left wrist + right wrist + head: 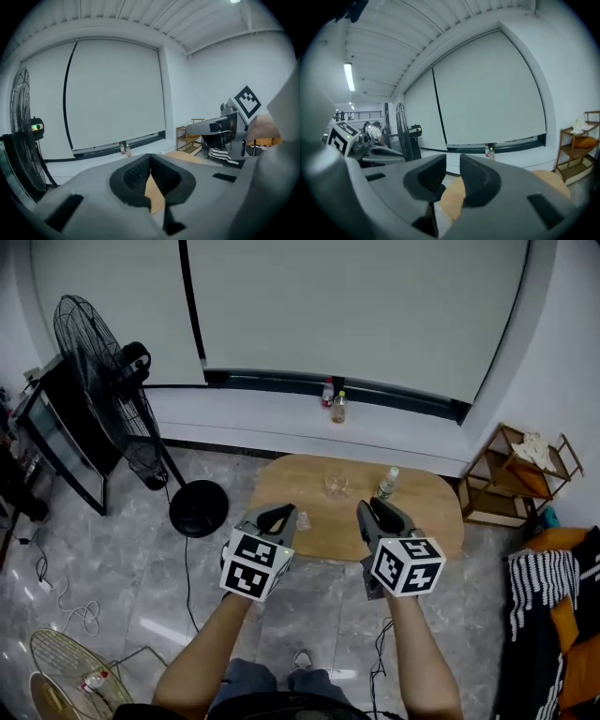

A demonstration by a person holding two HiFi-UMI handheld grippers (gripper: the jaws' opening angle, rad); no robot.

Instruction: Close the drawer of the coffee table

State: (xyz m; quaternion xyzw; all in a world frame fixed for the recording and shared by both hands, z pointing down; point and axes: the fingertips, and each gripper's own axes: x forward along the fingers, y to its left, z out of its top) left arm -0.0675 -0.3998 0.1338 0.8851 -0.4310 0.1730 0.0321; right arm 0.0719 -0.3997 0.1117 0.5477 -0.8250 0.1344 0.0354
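Note:
The oval wooden coffee table (422,521) stands below and ahead of both grippers; from this height only its top shows, and no drawer front is visible. My left gripper (278,515) hovers over the table's near left edge, its jaws closed tip to tip with nothing between them (150,157). My right gripper (382,509) hangs over the near right part of the top. Its jaws (452,163) stand a narrow gap apart and hold nothing. Each gripper view shows the other gripper beside it, the right gripper (220,126) and the left gripper (370,151).
A glass (336,486) and a small bottle (386,484) stand on the table top. Two bottles (337,405) sit on the window ledge. A standing fan (103,381) is at left, a wooden shelf (511,474) at right, a loose fan guard (66,667) on the floor.

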